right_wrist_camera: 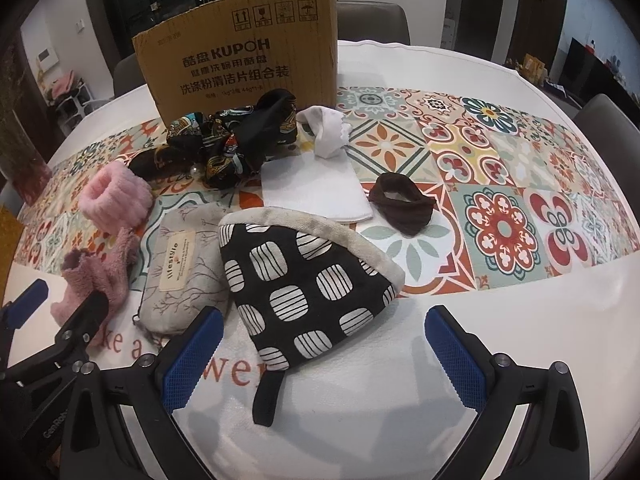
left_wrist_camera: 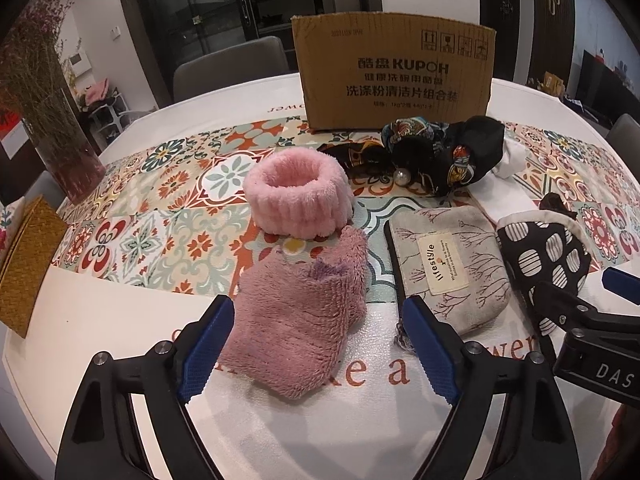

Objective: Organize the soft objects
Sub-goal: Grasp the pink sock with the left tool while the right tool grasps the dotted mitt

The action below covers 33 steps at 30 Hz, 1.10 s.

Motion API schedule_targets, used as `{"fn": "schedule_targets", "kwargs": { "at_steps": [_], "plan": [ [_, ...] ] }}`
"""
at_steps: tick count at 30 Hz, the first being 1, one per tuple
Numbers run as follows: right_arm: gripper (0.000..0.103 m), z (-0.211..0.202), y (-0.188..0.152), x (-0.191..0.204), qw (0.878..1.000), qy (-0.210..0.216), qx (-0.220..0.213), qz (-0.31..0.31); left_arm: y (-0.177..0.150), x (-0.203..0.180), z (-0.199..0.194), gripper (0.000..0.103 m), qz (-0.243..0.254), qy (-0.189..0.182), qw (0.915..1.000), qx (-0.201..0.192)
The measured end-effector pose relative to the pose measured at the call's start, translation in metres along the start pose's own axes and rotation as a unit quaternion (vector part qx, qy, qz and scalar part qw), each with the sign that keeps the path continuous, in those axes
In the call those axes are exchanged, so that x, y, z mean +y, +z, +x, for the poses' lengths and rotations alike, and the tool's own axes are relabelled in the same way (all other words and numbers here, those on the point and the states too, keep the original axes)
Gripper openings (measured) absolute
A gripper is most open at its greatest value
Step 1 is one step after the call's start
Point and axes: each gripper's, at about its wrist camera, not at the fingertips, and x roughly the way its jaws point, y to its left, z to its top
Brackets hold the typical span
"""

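Nearest the left wrist camera, the left gripper (left_wrist_camera: pixel 320 344) stands wide apart, its blue ribbed pads either side of a fuzzy mauve-pink sock (left_wrist_camera: pixel 298 316) that lies flat on the round white table (left_wrist_camera: pixel 100 320); the pads do not press on it. Beside it, the right gripper (right_wrist_camera: pixel 324 344) is likewise released, its jaws spread about the lower end of a black fabric pouch with white striped blotches and a beige rim (right_wrist_camera: pixel 308 276), without touching it; the pouch's black strap lies between the fingers.

Between sock and pouch rests a grey canvas zip purse with a "lifestyle" label (left_wrist_camera: pixel 448 268), just beside both. Behind the sock stands a fluffy pale-pink ring-shaped band (left_wrist_camera: pixel 298 200), touching its far edge. Further back on the patterned tile-print runner (right_wrist_camera: pixel 500 168) lie a folded white cloth (right_wrist_camera: pixel 316 192), a small dark brown fabric loop (right_wrist_camera: pixel 402 204), a crumpled white sock (right_wrist_camera: pixel 326 132) and a heap of black patterned silky scarves (right_wrist_camera: pixel 240 140). Farthest stands a brown cardboard box printed "KUPOH" (left_wrist_camera: pixel 396 72), right behind the scarves. At the left edge, a glass vase of dried pink flowers (left_wrist_camera: pixel 60 140) stands.
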Motion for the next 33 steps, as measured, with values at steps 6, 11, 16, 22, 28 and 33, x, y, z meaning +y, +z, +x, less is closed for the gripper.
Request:
{"fn": "schedule_targets", "kwargs": {
  "at_steps": [6,11,16,22,28,33],
  "plan": [
    [0.102,0.01,0.003,0.001,1.0,0.002,0.005,-0.004,0.001,-0.002,0.016,0.084,0.0,0.004,0.9999,0.015],
    [0.1,0.016,0.005,0.003,1.0,0.006,0.005,-0.004,0.0,-0.002,0.026,0.078,-0.001,0.003,0.9997,0.024],
    [0.094,0.021,0.005,0.006,1.0,0.003,0.009,-0.015,-0.002,-0.002,0.031,0.068,-0.001,-0.001,0.9996,0.028],
    [0.08,0.019,0.003,0.007,1.0,-0.002,-0.001,-0.023,-0.003,-0.002,0.033,0.049,0.004,-0.001,0.9997,0.024],
    [0.063,0.012,0.003,0.012,0.999,-0.003,-0.007,-0.041,-0.002,-0.001,0.026,0.029,0.005,-0.017,0.9995,0.024],
    [0.059,0.004,0.004,0.011,0.999,0.01,-0.011,-0.04,-0.002,0.0,0.017,0.023,0.001,-0.035,0.9991,0.022]
  ]
}}
